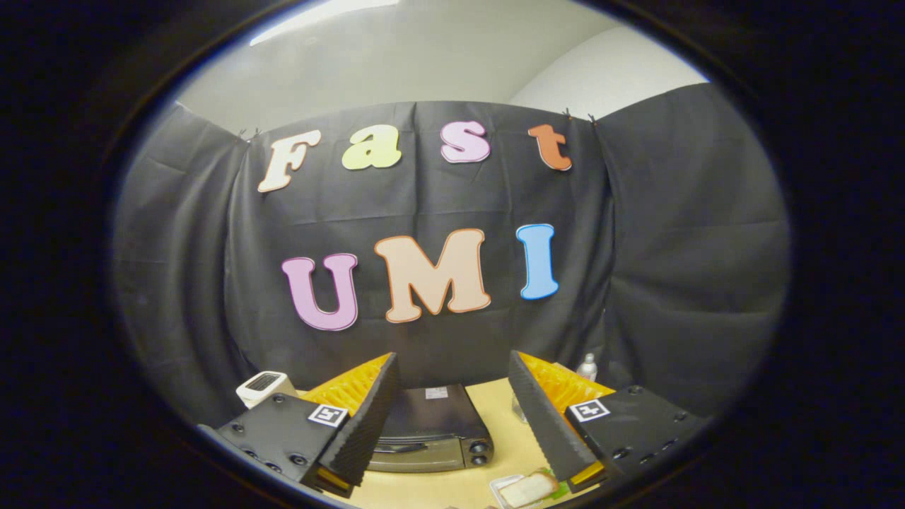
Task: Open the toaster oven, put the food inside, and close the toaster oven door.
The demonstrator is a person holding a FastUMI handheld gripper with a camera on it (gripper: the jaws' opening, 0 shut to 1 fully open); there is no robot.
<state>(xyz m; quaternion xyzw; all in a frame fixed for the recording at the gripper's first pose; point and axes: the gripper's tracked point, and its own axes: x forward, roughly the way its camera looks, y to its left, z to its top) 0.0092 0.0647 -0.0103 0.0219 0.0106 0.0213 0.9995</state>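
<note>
A dark toaster oven [431, 428] stands on the light wooden table [502, 417], seen from above, its door shut and its knobs [479, 452] at the right end of the front. It lies below and between my two fingers. My gripper [452, 367] is open, high above the table, with nothing between its fingers. A slice of bread in a small white tray [527, 489] lies on the table in front of the oven, just inside my right finger [544, 424].
A small white appliance with a grille [263, 385] stands at the back left of the table. A clear plastic bottle [587, 367] stands at the back right, beyond the right finger. The black cloth wall closes the table in behind.
</note>
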